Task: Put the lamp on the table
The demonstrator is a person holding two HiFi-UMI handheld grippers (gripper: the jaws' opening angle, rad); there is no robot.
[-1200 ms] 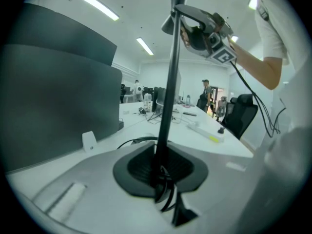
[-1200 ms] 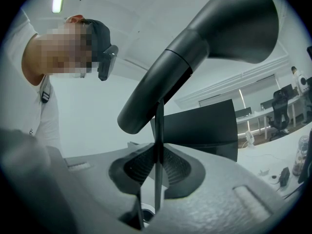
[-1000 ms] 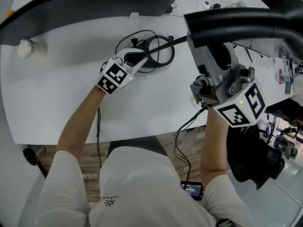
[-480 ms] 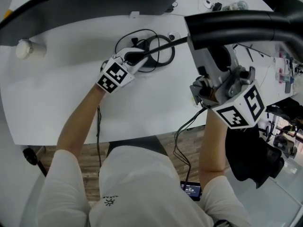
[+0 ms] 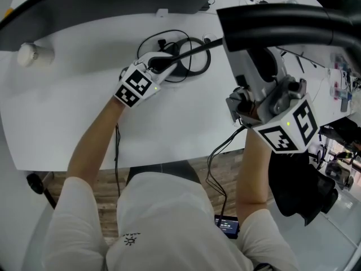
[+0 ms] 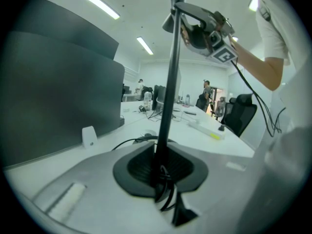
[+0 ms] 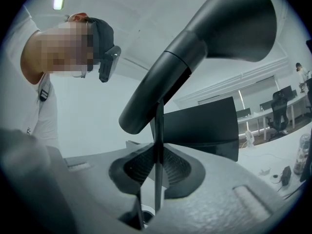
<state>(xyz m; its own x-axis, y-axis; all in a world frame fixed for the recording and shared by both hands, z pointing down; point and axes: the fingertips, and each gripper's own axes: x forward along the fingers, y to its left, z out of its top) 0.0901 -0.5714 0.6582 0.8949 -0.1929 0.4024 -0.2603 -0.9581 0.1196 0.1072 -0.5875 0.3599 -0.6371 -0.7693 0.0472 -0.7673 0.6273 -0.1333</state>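
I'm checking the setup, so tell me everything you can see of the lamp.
The lamp is matte black: a thin straight pole topped by a long tubular head. It stands upright over the white table. The left gripper clamps the pole low, the right gripper clamps it just under the head.

Edging the left tongs [image 5: 162, 64] and the lamp pole [image 5: 190, 50] clamped in them slightly farther across the surface [image 5: 67, 112], away from the body; carrying the lamp shade [image 5: 282, 24] along too.
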